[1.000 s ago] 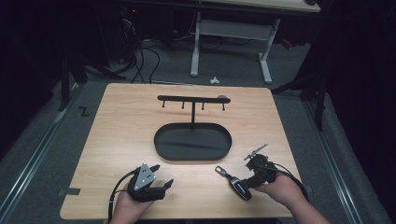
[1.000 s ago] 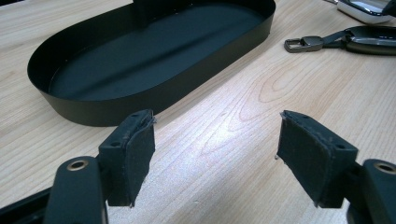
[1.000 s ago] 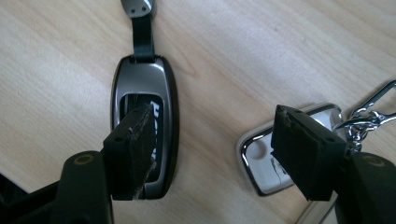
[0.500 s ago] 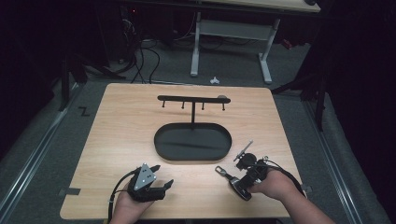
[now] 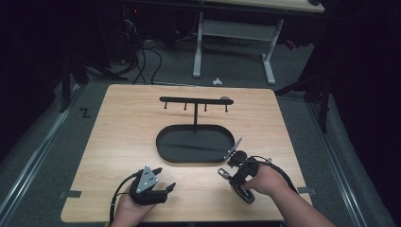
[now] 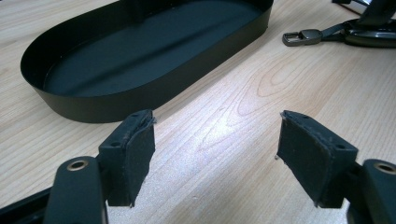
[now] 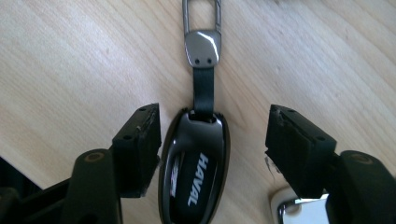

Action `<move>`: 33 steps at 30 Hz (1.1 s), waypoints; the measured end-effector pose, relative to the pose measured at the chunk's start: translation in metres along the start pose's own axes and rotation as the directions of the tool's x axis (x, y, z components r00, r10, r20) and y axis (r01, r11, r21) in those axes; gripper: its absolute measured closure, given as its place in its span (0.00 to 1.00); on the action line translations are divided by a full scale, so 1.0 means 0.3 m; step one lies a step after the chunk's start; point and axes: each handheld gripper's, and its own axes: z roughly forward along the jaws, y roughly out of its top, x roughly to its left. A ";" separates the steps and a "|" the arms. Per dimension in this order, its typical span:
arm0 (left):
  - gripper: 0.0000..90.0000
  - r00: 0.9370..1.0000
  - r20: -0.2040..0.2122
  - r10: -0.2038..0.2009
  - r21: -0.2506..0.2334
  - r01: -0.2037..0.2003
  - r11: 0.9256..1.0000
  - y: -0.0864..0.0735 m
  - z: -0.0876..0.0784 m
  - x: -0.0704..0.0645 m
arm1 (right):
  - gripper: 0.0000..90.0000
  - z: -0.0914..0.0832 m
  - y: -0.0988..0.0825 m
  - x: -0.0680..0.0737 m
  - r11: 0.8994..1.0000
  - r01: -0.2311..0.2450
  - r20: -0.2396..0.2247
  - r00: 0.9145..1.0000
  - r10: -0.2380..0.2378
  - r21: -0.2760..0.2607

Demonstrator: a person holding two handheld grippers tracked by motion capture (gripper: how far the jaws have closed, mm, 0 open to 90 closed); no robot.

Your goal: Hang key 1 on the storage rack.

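Shifted left toward the tray (image 5: 170,153), right gripper (image 7: 212,140) straddles the key fob (image 7: 194,172), jaws closing, not yet gripping; left gripper (image 6: 215,149) gapes empty.

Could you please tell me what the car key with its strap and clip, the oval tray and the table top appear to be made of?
Car key: glossy black shell, probably plastic, since it mirrors the light. Its strap looks like matte black leather or rubber; the clip is brushed grey metal with two rivets. Oval tray: thin matte black wall, likely painted sheet metal, possibly plastic. Table top: pale wood grain, perhaps laminate.
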 end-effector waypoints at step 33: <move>0.32 1.000 0.004 0.004 -0.007 -0.004 1.000 0.000 -0.002 -0.004 | 0.88 0.074 0.072 0.025 0.997 0.035 -0.003 0.999 -0.035 0.061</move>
